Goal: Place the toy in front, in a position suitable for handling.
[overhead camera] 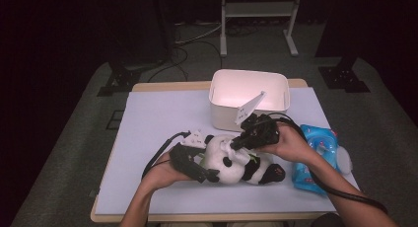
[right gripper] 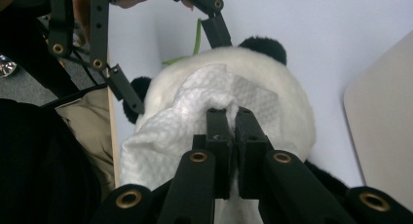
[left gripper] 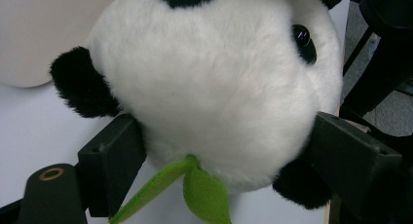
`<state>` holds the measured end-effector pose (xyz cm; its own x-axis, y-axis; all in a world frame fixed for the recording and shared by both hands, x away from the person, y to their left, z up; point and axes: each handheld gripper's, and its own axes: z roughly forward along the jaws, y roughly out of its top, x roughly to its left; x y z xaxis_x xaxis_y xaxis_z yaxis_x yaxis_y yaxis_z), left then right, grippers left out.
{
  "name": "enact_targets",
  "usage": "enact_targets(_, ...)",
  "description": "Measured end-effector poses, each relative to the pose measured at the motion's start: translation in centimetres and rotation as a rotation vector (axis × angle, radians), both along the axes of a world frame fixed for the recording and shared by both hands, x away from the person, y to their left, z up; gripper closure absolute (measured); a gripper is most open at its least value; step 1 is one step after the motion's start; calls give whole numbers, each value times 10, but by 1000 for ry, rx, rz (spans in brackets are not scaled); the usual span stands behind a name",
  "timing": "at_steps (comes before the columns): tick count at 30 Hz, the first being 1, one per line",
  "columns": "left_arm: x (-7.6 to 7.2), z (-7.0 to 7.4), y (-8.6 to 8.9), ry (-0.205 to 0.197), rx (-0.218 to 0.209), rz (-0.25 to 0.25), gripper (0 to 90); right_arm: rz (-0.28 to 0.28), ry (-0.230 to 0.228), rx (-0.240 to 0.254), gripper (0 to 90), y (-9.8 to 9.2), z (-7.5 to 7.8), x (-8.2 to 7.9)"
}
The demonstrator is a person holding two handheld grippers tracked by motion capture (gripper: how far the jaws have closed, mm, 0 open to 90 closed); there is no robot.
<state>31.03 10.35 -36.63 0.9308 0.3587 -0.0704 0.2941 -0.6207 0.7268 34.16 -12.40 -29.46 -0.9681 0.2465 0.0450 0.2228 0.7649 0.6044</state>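
A black-and-white panda plush (overhead camera: 231,165) lies on the white table cover, near the front. My left gripper (overhead camera: 204,175) comes in from the left, and its jaws press on both sides of the panda's head (left gripper: 219,87). A green felt leaf (left gripper: 204,195) hangs below the head. My right gripper (overhead camera: 235,143) reaches in from the right and is shut on a white embossed wipe (right gripper: 195,112). The wipe is draped over the back of the panda's head (right gripper: 292,102), with the right gripper (right gripper: 229,118) pinching a fold of it.
An open white plastic bin (overhead camera: 249,96) stands just behind the panda. A blue pack of wipes (overhead camera: 315,158) lies at the right edge of the table cover (overhead camera: 157,118). Free room lies to the left and along the front.
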Motion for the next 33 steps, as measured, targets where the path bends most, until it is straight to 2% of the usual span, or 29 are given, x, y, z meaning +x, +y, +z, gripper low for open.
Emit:
enact_targets(5, -1, 2, -1, -6, -1, -9, 156, 13, -1, -17, 862, 11, 4, 6)
enact_targets(6, -2, 2, -1, -10, -3, -9, 155, 19, -2, -29, 861, 18, 5, 9)
enact_targets(13, -3, 3, -3, -16, -10, -12, 155, 30, 6, -61, 861, 38, 2, 23)
enact_targets(20, -3, 3, -3, -19, -7, -14, 155, 14, 20, -75, 861, 47, -1, 33)
enact_targets(26, -3, 3, -3, -17, -14, -16, 155, -9, 17, -88, 861, 43, -3, 40)
enact_targets(33, -3, 3, -2, -14, -15, -19, 155, -60, 27, -96, 861, 22, -7, 46)
